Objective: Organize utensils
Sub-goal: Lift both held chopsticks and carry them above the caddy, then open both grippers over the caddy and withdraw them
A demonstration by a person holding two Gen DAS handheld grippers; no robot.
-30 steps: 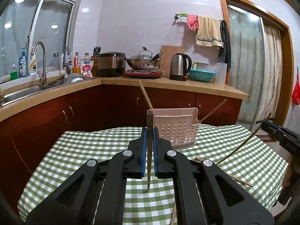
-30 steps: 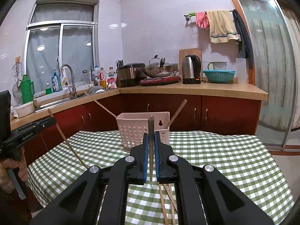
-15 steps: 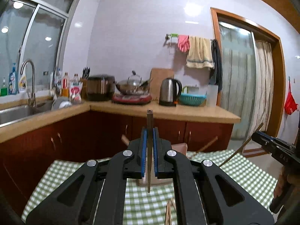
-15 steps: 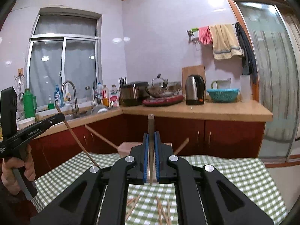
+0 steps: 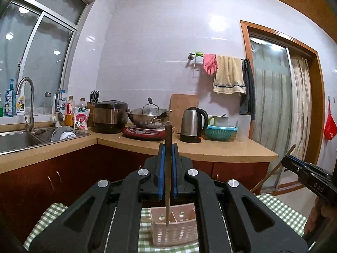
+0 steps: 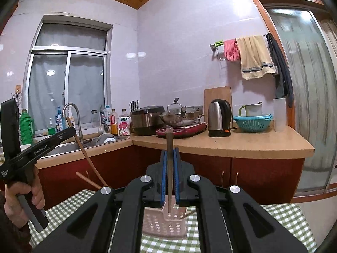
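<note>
My left gripper [image 5: 167, 147] is shut on a wooden chopstick [image 5: 168, 172] that stands upright, its lower tip over the pink perforated utensil basket [image 5: 174, 229] on the checked table. My right gripper [image 6: 170, 152] is shut on another chopstick [image 6: 169, 168], also upright, its tip over the same basket [image 6: 164, 223]. In the right wrist view the left gripper [image 6: 69, 129] shows at the left with its chopstick [image 6: 88, 158] slanting down. In the left wrist view the right gripper [image 5: 286, 161] shows at the right edge with its chopstick [image 5: 271, 172]. Another chopstick [image 6: 87, 180] leans out of the basket.
The green checked tablecloth [image 5: 50, 215] covers the table below. Behind it run red cabinets and a wooden counter [image 5: 210, 149] with a rice cooker [image 5: 110, 116], wok, kettle [image 5: 192, 124] and teal colander. A sink [image 5: 19, 139] is at the left. A glass door [image 6: 305, 105] is at the right.
Both grippers have risen and tilted up with their chopsticks held. The basket has dropped to the bottom of both views, under the chopstick tips.
</note>
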